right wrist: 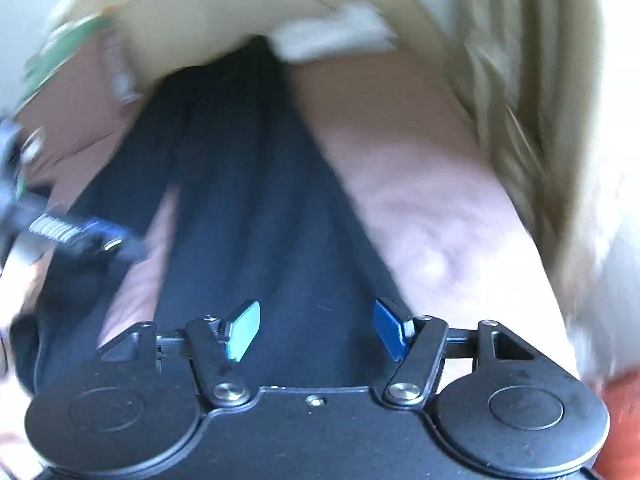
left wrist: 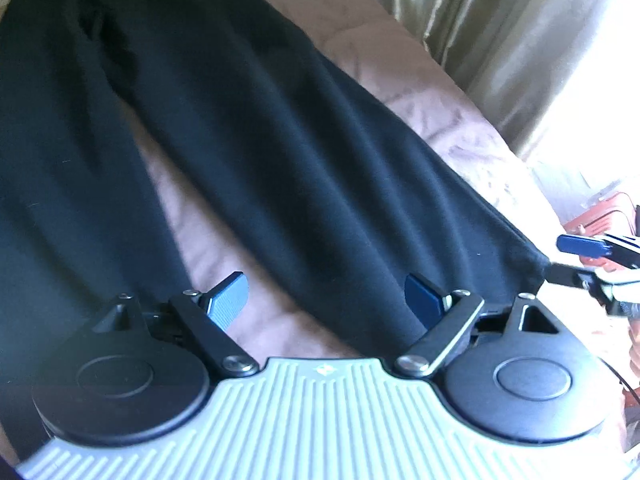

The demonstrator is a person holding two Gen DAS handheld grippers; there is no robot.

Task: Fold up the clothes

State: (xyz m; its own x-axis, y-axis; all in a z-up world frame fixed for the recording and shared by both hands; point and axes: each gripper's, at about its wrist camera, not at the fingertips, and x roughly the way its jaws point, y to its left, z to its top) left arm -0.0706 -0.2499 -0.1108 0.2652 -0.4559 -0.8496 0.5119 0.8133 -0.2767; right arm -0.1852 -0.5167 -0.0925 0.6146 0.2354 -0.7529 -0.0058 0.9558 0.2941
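A pair of black trousers (left wrist: 248,128) lies spread flat on a bed covered by a dusty-pink quilted bedspread (left wrist: 420,92), the two legs splayed apart so that a wedge of pink shows between them, the waist end at the far side; the left gripper (left wrist: 326,300) hovers low over the near end of one leg, its blue-padded fingers (left wrist: 230,300) spread wide with nothing between them; the right gripper (right wrist: 316,328) hangs above the same leg, its fingers likewise parted and empty, one pad looking teal and the other deep blue in the light; in the left wrist view the right gripper's blue fingertip and black linkage enter from the right edge beside the hem of the leg; a pale olive-gold curtain (left wrist: 480,20) hangs along the right side of the bed, bright daylight washing out the window beyond it; something red-orange (left wrist: 604,216) sits at the bed's right edge, too blurred to identify; a cream wall (right wrist: 224,12) and a white pillow (right wrist: 336,36) appear at the far end; the right wrist view is smeared.
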